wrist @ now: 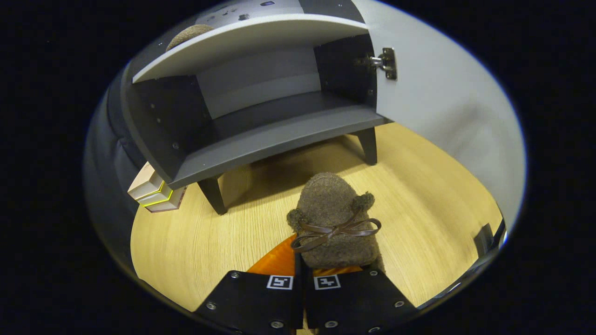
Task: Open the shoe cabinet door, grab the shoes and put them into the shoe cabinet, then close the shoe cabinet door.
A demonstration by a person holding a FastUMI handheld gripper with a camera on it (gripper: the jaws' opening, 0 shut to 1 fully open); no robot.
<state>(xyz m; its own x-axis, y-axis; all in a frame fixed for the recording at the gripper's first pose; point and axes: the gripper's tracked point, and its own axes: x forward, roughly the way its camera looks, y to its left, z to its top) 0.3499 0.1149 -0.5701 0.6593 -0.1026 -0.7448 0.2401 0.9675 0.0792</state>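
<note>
A brown fuzzy shoe (pixel 333 218) with a thin leather bow sits at my fingertips, toe pointing toward the cabinet. My gripper (pixel 300 267) is shut on its heel end, and the shoe hides the tips. The dark shoe cabinet (pixel 260 139) stands beyond on short legs. Its door (pixel 437 107) is swung wide to the right, hinge (pixel 387 63) showing, and the inside shelf is bare. A second brown fuzzy shoe (pixel 188 33) rests on the cabinet top at its left end.
The surface under the cabinet is light wood (pixel 195 242). A small stack of boxes (pixel 156 190) sits beside the cabinet's left leg. A dark padded wall (pixel 104 153) curves along the left. A dark object (pixel 484 239) lies at the far right.
</note>
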